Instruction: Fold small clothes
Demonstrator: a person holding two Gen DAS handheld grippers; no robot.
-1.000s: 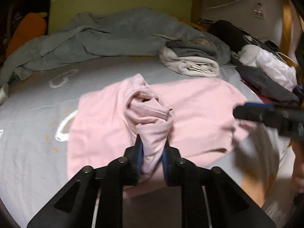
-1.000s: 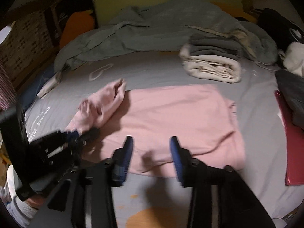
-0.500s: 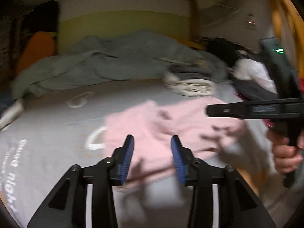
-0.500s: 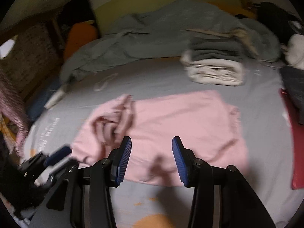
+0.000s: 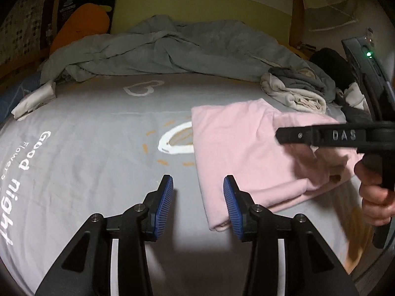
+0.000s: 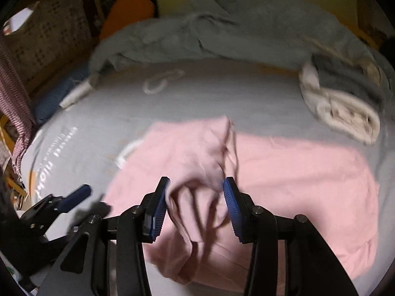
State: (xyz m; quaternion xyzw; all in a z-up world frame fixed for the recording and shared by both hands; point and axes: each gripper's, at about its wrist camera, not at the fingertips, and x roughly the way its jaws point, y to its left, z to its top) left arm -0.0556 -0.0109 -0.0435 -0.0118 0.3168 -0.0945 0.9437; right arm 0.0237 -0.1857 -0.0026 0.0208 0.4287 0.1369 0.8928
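Left wrist view. We recorded the left tongs (image 5: 198, 206), black-framed with ribbed blue pads, with jaws apart and opening, nothing between them; the near corner of the pale pink knit garment (image 5: 237, 148) lay just beside the right-hand pad. The garment sat flat on the grey printed bedsheet (image 5: 93, 153), its left edge a straight fold. The right tongs (image 5: 318, 135) crossed in from the right above the garment, gripped by a hand (image 5: 375, 192). Behind: a rumpled grey-green duvet (image 5: 172, 49), a folded stack of cream and grey clothes (image 5: 296, 91), an orange carrot-shaped plush (image 5: 81, 24).

Writing: "Good night" in white on the sheet at left, with a smaller line beneath starting "Flowers", partly cut off; "DAS" embossed on the right tongs' arm.

Right wrist view, blurred. We recorded the right tongs (image 6: 196, 208) with jaws apart, hanging over a bunched, creased sleeve portion of the pink garment (image 6: 296, 185) lying on its left half. We could not tell for certain whether the cloth touched the pads; it did not appear pinched. The left tongs (image 6: 74, 196) showed at lower left, clear of the garment.

Risks, in our judgement: the loose sleeve may slide or unroll, spoiling the fold line; a grab here could catch several layers and drag the whole garment across the smooth sheet; and the two tongs could collide, being near each other.
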